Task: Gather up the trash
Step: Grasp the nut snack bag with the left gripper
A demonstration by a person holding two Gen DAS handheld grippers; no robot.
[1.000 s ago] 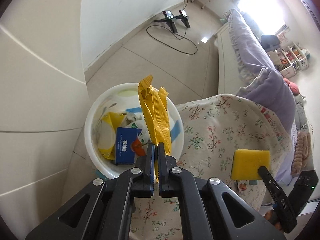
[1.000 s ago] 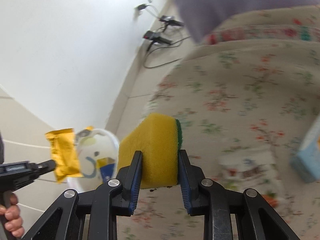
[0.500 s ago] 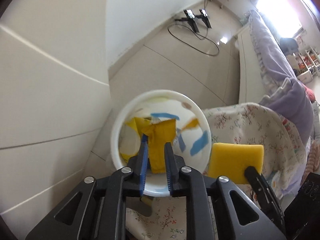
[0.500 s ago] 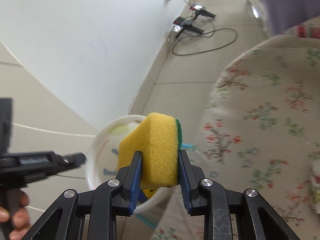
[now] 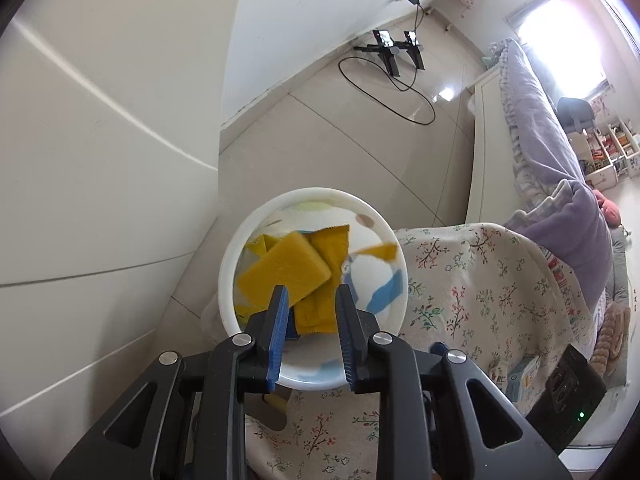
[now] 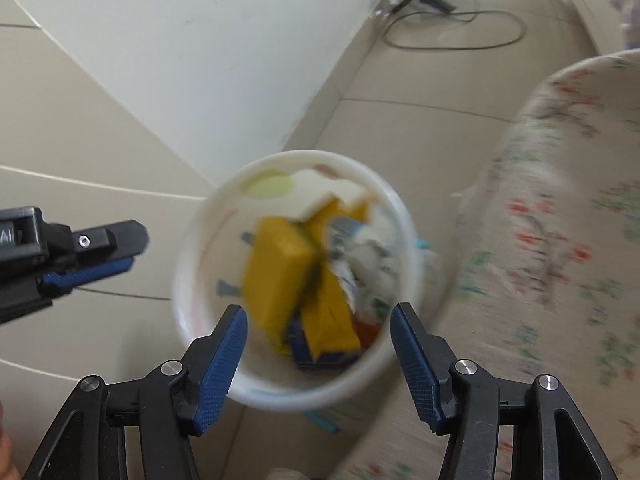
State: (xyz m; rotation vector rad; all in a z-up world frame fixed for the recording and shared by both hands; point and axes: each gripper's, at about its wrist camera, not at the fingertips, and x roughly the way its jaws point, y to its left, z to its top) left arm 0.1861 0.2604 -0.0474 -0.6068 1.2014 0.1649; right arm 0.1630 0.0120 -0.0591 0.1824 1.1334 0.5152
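A white trash bin (image 5: 256,220) stands on the floor beside the floral-covered table. Inside it lie the yellow sponge (image 5: 286,272) and the yellow wrapper (image 5: 324,300), on top of other trash. My left gripper (image 5: 312,304) is open and empty just above the bin's near rim. In the right wrist view the bin (image 6: 192,248) sits below my right gripper (image 6: 320,320), which is wide open and empty; the sponge (image 6: 276,272) and wrapper (image 6: 326,312) lie in it. The left gripper (image 6: 96,256) shows at the left edge.
The floral tablecloth (image 5: 480,288) covers the table to the right of the bin. Small cartons (image 5: 520,372) and a black device (image 5: 564,392) sit on it. A white wall (image 5: 100,160) is on the left. A cable and stand (image 5: 392,52) lie on the tiled floor.
My left gripper opened and dropped the yellow wrapper into the bin. My right gripper moved over the bin, opened wide and dropped the sponge in.
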